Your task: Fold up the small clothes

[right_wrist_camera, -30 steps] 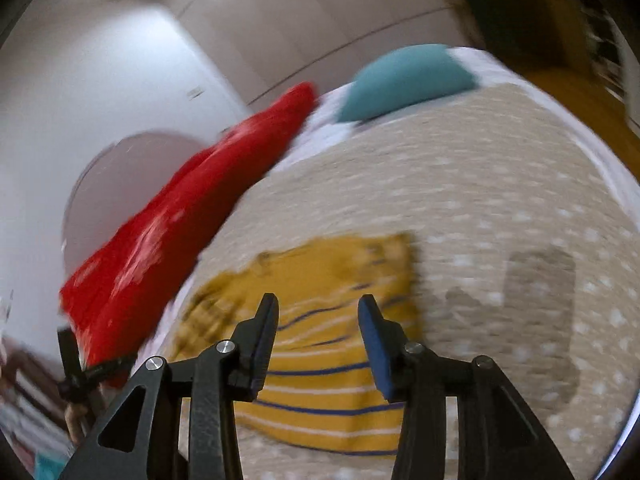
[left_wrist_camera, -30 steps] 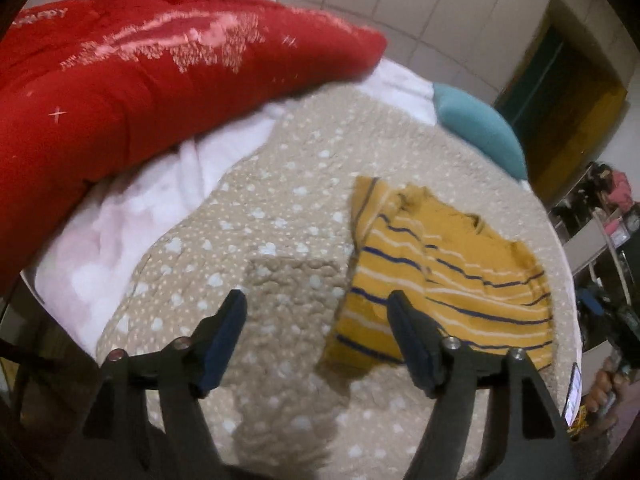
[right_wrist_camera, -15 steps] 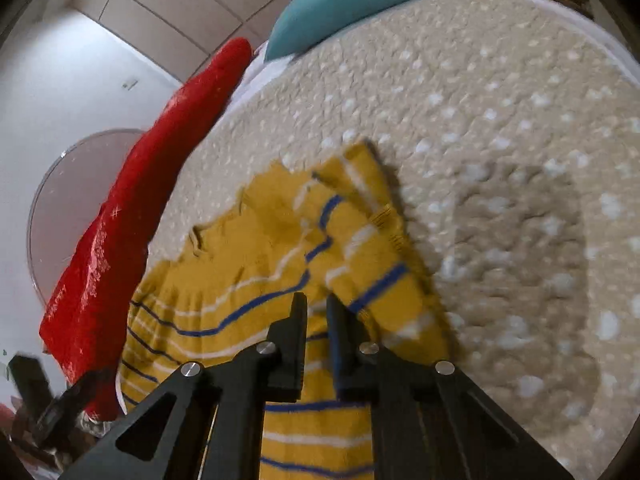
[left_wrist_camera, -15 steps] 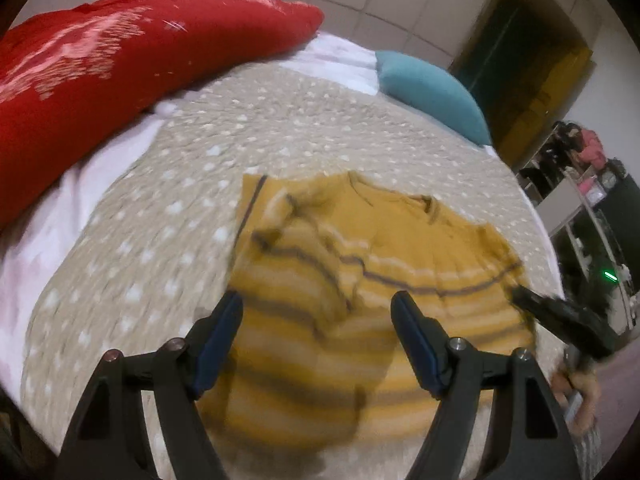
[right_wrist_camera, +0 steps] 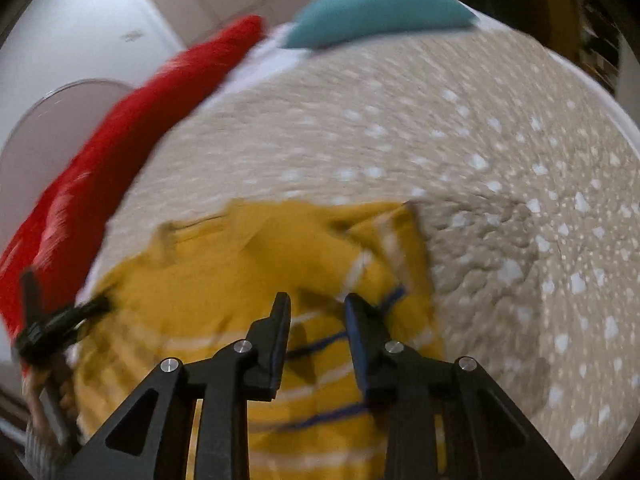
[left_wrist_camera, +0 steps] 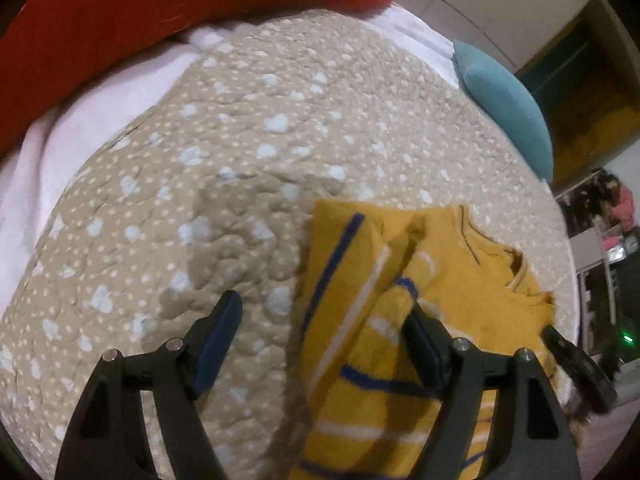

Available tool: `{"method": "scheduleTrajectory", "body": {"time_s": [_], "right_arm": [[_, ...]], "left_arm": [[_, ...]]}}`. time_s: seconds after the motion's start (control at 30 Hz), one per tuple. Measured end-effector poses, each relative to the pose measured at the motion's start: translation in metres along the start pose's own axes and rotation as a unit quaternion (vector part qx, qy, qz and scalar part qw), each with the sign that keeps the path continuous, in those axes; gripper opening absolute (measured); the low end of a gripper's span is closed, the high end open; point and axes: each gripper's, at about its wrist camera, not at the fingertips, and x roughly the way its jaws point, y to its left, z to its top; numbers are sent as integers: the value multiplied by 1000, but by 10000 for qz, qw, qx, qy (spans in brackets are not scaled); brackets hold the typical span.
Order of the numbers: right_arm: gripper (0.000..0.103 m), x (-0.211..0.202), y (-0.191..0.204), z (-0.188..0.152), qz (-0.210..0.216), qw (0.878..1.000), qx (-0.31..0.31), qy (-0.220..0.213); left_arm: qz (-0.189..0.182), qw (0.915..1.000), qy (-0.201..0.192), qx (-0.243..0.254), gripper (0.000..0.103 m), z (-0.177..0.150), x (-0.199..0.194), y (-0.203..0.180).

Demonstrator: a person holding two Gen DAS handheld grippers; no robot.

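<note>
Lying rumpled on the beige dotted bedspread [left_wrist_camera: 248, 152], the yellow striped sweater [left_wrist_camera: 360, 360] has one folded-over edge running just inside the left gripper's [left_wrist_camera: 324, 340] right-hand finger, while its left-hand finger stands over bare quilt. That claw is spread wide with nothing pinched between its pads. Ahead of it and to its left the bedspread lies open up to a white sheet [left_wrist_camera: 92, 120] and a red blanket [left_wrist_camera: 140, 12]; ahead and to its right sits a teal pillow [left_wrist_camera: 508, 108] at the bed's far edge.

The right gripper [right_wrist_camera: 316, 312] hangs over the sweater [right_wrist_camera: 208, 288] with a narrow gap between its pads; its jaws have just been opening, and no cloth is clamped between them. To its right the sweater's edge gives way to a broad stretch of free quilt [right_wrist_camera: 500, 168].

Motion blur smears the right wrist view, so the sweater's neckline and stripes there are hard to read. The garment's near hem is cut off behind both claws' frames.
</note>
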Motion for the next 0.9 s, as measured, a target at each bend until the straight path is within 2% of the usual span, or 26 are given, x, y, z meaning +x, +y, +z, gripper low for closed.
{"method": "scheduleTrajectory", "body": {"time_s": [0.1, 0.2, 0.27, 0.4, 0.53, 0.57, 0.6, 0.63, 0.67, 0.7, 0.77, 0.83, 0.9], "right_arm": [[27, -3, -12, 3, 280, 9987, 409, -69], [29, -23, 0, -2, -16, 9998, -25, -174], [34, -46, 15, -14, -18, 9987, -379, -335], [38, -78, 37, -52, 400, 9944, -896, -387], [38, -84, 49, -103, 575, 9883, -1397, -224], [38, -79, 47, -115, 569, 9880, -1437, -90], [38, -73, 43, -123, 520, 9888, -1398, -11], [38, -69, 36, -128, 336, 9907, -1319, 31], [37, -67, 25, -132, 24, 9924, -1233, -22], [35, -68, 12, -134, -187, 9935, -1120, -113], [28, -76, -11, -135, -88, 9970, -741, -218], [28, -83, -19, -135, -8, 9981, -555, -253], [31, -90, -15, -136, -99, 9976, -609, -304]], "left_arm": [[-43, 9996, -257, 127, 78, -10, -27, 10], [71, 9972, -558, 490, 78, -25, -57, 13], [-29, 9962, -615, 622, 79, -36, -68, 17], [-486, 9950, -438, 755, 83, -69, -76, 26], [-755, 9938, -113, 813, 83, -98, -61, 25], [-728, 9941, 10, 806, 75, -102, -55, 24], [-402, 9953, 60, 880, 66, -105, -53, 22], [-214, 9955, 48, 927, 45, -106, -55, 21], [13, 9960, 11, 893, 30, -104, -62, 24], [214, 9964, -14, 817, 29, -103, -68, 28], [451, 9960, -93, 760, 36, -100, -77, 34], [500, 9959, -136, 738, 41, -103, -84, 35], [482, 9953, -277, 793, 41, -112, -94, 30]]}}
